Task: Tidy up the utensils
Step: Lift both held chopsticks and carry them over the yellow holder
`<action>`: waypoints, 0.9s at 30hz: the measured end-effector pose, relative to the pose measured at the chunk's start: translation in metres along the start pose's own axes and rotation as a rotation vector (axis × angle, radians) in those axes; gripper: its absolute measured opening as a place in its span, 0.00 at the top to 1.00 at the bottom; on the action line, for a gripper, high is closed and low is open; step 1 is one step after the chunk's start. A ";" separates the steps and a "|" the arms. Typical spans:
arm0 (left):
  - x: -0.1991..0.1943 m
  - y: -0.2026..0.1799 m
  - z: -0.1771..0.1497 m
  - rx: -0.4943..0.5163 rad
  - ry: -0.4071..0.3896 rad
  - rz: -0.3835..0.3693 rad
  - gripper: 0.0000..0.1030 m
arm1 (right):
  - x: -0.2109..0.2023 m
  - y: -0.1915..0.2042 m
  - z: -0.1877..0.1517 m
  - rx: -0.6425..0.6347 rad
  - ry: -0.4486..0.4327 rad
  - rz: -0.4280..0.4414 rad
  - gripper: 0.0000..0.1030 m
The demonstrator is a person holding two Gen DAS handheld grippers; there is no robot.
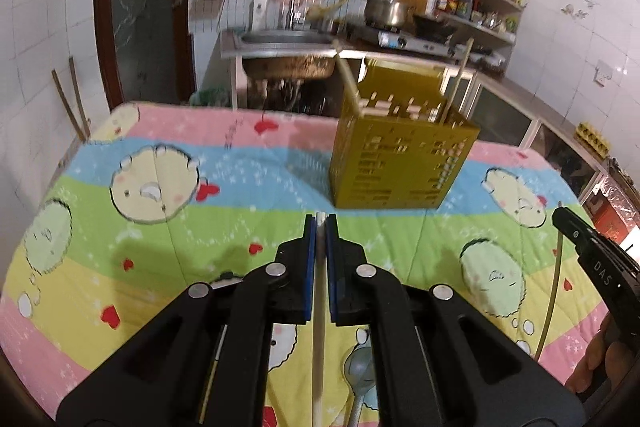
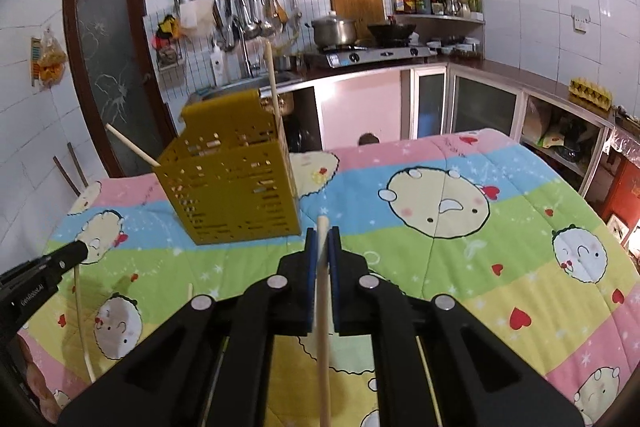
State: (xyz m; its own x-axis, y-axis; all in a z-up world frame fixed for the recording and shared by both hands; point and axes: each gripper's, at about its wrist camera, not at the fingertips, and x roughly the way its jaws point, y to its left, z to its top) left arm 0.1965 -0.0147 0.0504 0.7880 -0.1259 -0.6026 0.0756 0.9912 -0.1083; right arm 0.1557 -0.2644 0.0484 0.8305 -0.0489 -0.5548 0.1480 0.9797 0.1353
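Observation:
A yellow perforated utensil holder (image 1: 400, 163) (image 2: 236, 191) stands on the cartoon-print quilt (image 1: 160, 251) (image 2: 460, 259), with two pale chopsticks (image 1: 460, 79) (image 2: 273, 83) leaning out of its top. My left gripper (image 1: 321, 223) is shut on a pale chopstick (image 1: 319, 327) that runs back under the fingers; it hovers short of the holder. My right gripper (image 2: 323, 233) is shut on another chopstick (image 2: 323, 327), to the holder's right. Each gripper shows in the other's view, left gripper (image 2: 80, 250) and right gripper (image 1: 562, 217), with its stick hanging down. A grey spoon (image 1: 358, 367) lies on the quilt below the left gripper.
Beyond the table's far edge are a steel sink (image 1: 280, 39), a gas stove with a pot (image 2: 336, 31) and wok, cabinets and shelves. A short stick end (image 2: 189, 293) lies on the quilt. A hand (image 1: 600, 359) holds the right gripper.

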 end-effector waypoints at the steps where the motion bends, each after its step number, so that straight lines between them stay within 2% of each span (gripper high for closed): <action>1: -0.004 -0.001 0.001 0.006 -0.016 0.001 0.96 | -0.002 -0.001 0.001 0.001 -0.004 0.005 0.94; 6: -0.024 -0.006 0.004 0.026 -0.088 -0.022 0.96 | -0.020 -0.003 0.002 0.002 -0.060 0.026 0.94; 16: -0.043 -0.002 -0.003 0.032 -0.151 -0.021 0.96 | -0.051 -0.009 0.000 -0.014 -0.174 0.070 0.94; 27: -0.059 -0.006 -0.006 0.040 -0.215 -0.021 0.96 | -0.064 -0.013 0.004 -0.034 -0.218 0.077 0.94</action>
State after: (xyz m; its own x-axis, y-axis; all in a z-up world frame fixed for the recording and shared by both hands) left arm 0.1458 -0.0133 0.0822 0.8980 -0.1395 -0.4174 0.1144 0.9898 -0.0847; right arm 0.1033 -0.2749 0.0854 0.9354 -0.0108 -0.3533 0.0645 0.9880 0.1404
